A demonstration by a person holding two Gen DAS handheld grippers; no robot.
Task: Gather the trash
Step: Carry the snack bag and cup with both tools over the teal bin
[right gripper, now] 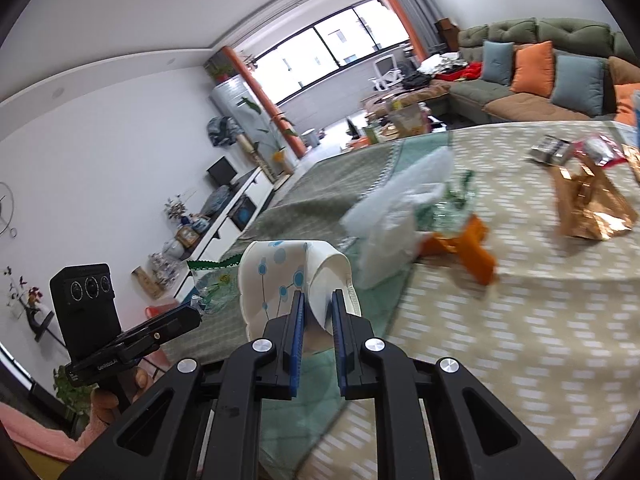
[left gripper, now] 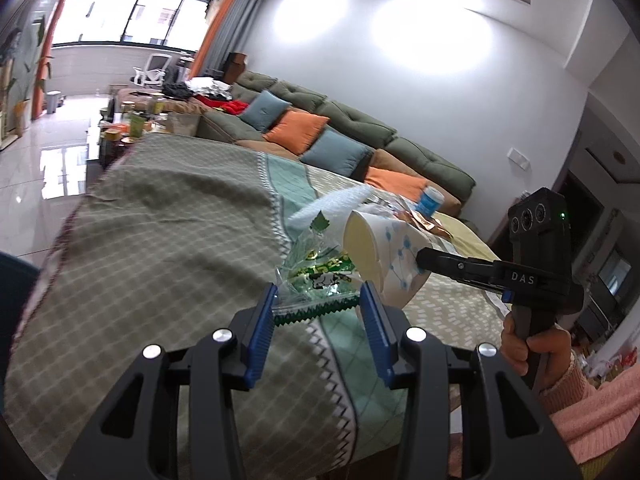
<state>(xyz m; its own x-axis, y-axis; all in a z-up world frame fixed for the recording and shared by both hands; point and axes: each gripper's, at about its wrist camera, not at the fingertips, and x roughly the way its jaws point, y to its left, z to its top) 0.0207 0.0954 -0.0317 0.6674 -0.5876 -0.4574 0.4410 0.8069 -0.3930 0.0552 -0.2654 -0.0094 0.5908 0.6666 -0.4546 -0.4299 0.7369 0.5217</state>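
Observation:
My right gripper point(right gripper: 319, 306) is shut on the rim of a squashed white paper cup with blue dots point(right gripper: 280, 276), held above the clothed table; the cup point(left gripper: 390, 256) and the right gripper point(left gripper: 424, 260) also show in the left wrist view. My left gripper point(left gripper: 320, 300) is open, its blue pads either side of a clear green-printed snack wrapper point(left gripper: 316, 276) with a green zigzag edge; whether it touches the wrapper I cannot tell. In the right wrist view the wrapper point(right gripper: 216, 280) shows beside the left gripper point(right gripper: 192, 316).
On the table's patterned cloth point(right gripper: 520, 340) lie a white plastic bag point(right gripper: 392, 220), an orange piece point(right gripper: 468, 248), a gold foil bag point(right gripper: 592, 208) and small packets point(right gripper: 576, 152). A blue-white tub point(left gripper: 430, 200) stands at the far edge. A green sofa point(left gripper: 320, 120) lies beyond.

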